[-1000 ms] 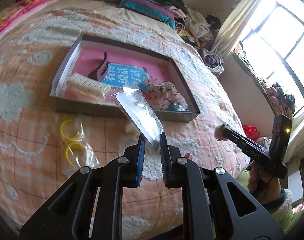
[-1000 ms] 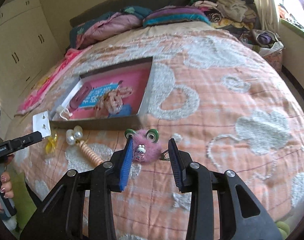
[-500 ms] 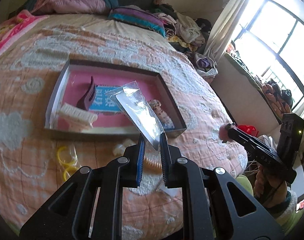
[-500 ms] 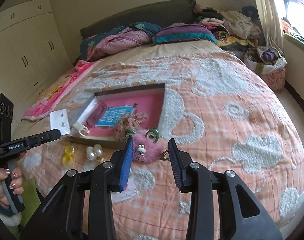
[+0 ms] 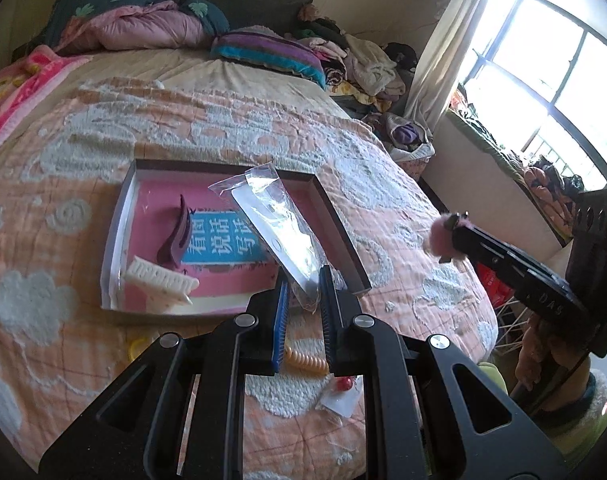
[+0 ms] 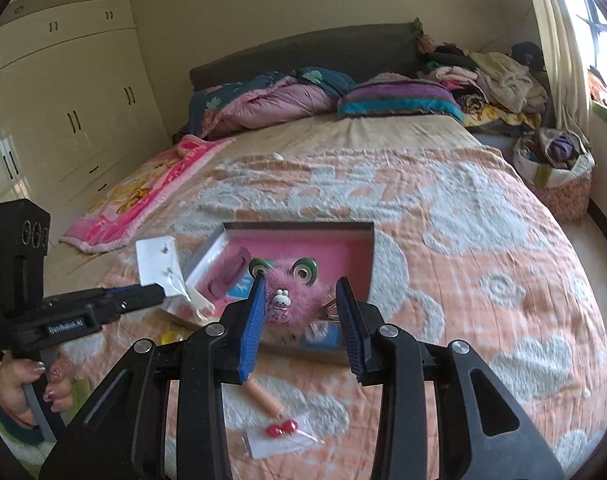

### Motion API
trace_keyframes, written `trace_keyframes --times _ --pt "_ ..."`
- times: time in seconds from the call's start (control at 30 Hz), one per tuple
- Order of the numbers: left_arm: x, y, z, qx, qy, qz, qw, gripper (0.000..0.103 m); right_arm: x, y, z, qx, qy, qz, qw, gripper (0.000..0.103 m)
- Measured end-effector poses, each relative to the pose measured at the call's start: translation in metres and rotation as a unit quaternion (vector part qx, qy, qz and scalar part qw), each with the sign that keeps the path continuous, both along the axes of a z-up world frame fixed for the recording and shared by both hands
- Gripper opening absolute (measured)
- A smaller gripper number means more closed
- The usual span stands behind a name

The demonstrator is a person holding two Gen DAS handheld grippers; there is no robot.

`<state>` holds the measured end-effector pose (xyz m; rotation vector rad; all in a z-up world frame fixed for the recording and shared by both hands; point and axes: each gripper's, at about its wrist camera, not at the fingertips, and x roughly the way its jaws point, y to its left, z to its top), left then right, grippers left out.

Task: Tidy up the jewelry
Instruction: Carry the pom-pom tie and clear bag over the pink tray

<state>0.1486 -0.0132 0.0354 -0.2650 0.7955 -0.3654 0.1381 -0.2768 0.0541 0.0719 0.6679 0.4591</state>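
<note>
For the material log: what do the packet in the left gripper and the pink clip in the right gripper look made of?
Packet: clear glossy plastic film, likely a zip bag, over a white card; it glares and shows the box through it. Clip: fuzzy pink faux fur or plush, with hard glossy eyes and bunny charm, probably plastic, and a metal-looking tip.

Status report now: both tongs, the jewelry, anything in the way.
Left tongs shut on earring packet, above box. Right tongs shut on fuzzy pink clip, raised near box. Red earrings, coil tie loose on bed; path open.
</note>
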Motion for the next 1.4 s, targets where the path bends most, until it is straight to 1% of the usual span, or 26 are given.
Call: trace_keyframes --times 0.3,0.47,0.63,0.93,1.4 --pt "0.013 0.006 0.011 0.009 -0.005 0.002 0.9999 0.008 0.020 0.024 0.021 -0.006 -0.016 0.015 1.000 0.034" --pt "0.025 0.012 0.013 0.009 -0.005 0.006 0.9999 0.008 0.035 0.031 0.025 -0.012 -0.016 0.015 1.000 0.034" --pt "0.035 0.011 0.013 0.012 -0.002 0.007 0.9999 0.008 0.047 0.028 0.024 -0.004 -0.008 0.004 1.000 0.034" --pt "0.052 0.008 -0.003 0.025 0.013 0.003 0.9996 0.008 0.061 0.025 0.006 -0.009 0.010 -0.007 1.000 0.034" --pt "0.073 -0.007 -0.047 0.035 0.057 -0.010 0.9977 0.008 0.077 0.024 -0.043 -0.031 0.053 -0.022 0.998 0.034"
